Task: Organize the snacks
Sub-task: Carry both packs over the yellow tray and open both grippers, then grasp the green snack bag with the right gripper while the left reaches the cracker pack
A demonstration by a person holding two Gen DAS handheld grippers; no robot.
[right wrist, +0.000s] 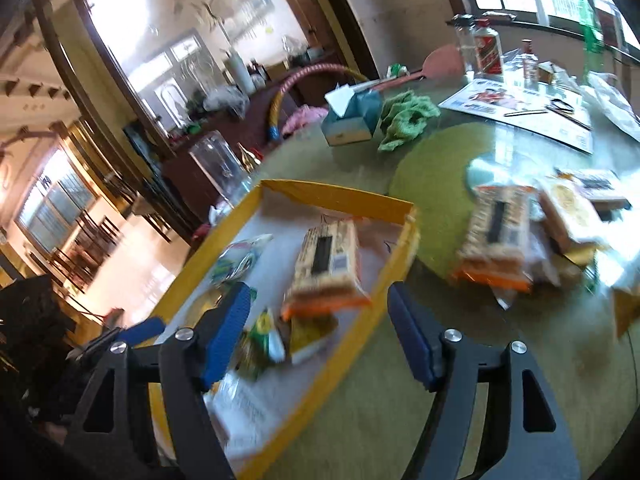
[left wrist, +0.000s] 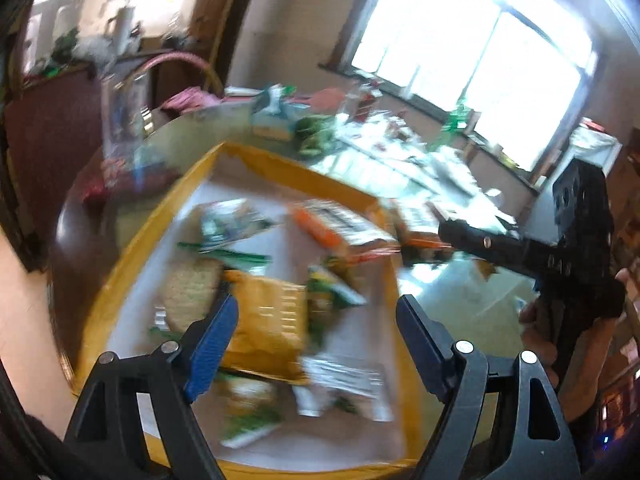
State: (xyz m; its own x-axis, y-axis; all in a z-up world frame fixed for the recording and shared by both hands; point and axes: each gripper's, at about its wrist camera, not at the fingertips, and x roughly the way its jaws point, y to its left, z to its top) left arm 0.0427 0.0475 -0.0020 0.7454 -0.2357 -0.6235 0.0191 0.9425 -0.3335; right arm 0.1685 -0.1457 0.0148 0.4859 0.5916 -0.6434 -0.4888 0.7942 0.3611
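Observation:
A yellow-rimmed tray (left wrist: pixel 280 162) holds several snack packets, among them a yellow bag (left wrist: pixel 268 320) and an orange-edged cracker pack (left wrist: pixel 340 228). My left gripper (left wrist: pixel 316 308) is open and empty above the tray. In the right wrist view the tray (right wrist: pixel 340 198) holds an orange-edged cracker pack (right wrist: pixel 326 264) and small packets. My right gripper (right wrist: pixel 318 300) is open and empty over the tray's right rim. More cracker packs (right wrist: pixel 500 236) lie loose on the table to the right. The right gripper (left wrist: pixel 452 232) also shows in the left wrist view, at the tray's far right.
On the glass-topped round table (right wrist: pixel 400 360) stand a tissue box (right wrist: pixel 352 116), a green cloth (right wrist: pixel 404 118), a flyer (right wrist: pixel 520 108), bottles (right wrist: pixel 488 50) and a clear jar (right wrist: pixel 220 164). A green mat (right wrist: pixel 432 184) lies beyond the tray. Windows are behind.

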